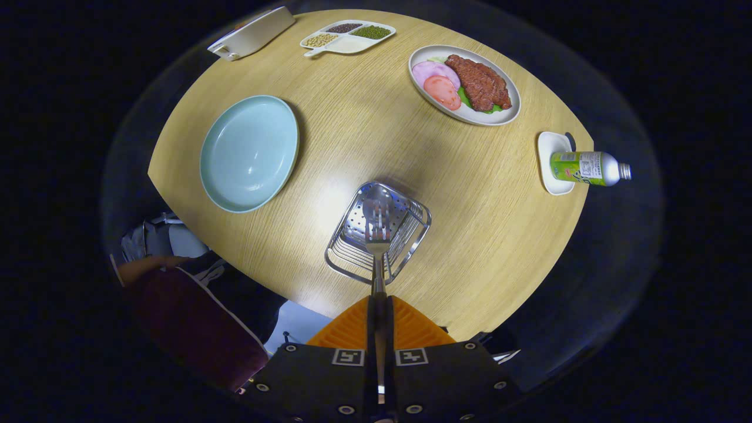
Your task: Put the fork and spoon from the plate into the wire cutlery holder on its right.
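Observation:
My gripper (379, 305) is shut on the handle of a metal fork (378, 235). The fork points forward and down, its tines over the mouth of the wire cutlery holder (405, 249). The holder stands on the wooden table just ahead of the fingers. A spoon (373, 210) lies inside it, its bowl against the perforated floor. The pale blue plate (249, 153) sits to the left of the holder and has nothing on it.
A white plate of meat and sliced ham (464, 85) lies beyond the holder to the right. A bottle (587, 168) lies on a small white dish at the table's right edge. A divided dish of beans (348, 36) and a white box (252, 32) sit at the far side. A person's sleeve (188, 317) is near left.

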The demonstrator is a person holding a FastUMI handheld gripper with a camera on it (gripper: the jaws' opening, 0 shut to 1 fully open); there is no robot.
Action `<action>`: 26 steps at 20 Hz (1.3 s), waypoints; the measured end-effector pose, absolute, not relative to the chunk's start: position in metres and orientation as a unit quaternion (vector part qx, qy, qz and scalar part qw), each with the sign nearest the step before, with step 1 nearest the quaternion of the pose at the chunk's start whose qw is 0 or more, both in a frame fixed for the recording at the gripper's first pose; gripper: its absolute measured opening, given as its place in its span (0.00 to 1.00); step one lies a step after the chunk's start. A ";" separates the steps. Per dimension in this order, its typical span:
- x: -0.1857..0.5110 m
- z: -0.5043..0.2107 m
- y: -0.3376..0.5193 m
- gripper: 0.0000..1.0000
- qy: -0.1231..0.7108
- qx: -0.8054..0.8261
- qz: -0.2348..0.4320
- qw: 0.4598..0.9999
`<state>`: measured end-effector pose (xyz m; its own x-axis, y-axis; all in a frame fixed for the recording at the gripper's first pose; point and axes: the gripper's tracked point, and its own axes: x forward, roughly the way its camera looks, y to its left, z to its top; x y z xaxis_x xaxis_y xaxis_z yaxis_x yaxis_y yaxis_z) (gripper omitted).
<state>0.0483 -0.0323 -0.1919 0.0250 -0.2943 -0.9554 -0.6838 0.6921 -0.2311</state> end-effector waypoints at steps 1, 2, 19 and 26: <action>0.051 -0.195 -0.032 0.05 0.683 -0.365 0.157 0.613; 0.054 -0.200 -0.032 0.05 0.686 -0.368 0.157 0.608; 0.081 -0.165 0.001 0.65 0.563 -0.260 0.154 0.769; 0.097 -0.061 0.011 0.94 0.341 -0.134 0.134 0.921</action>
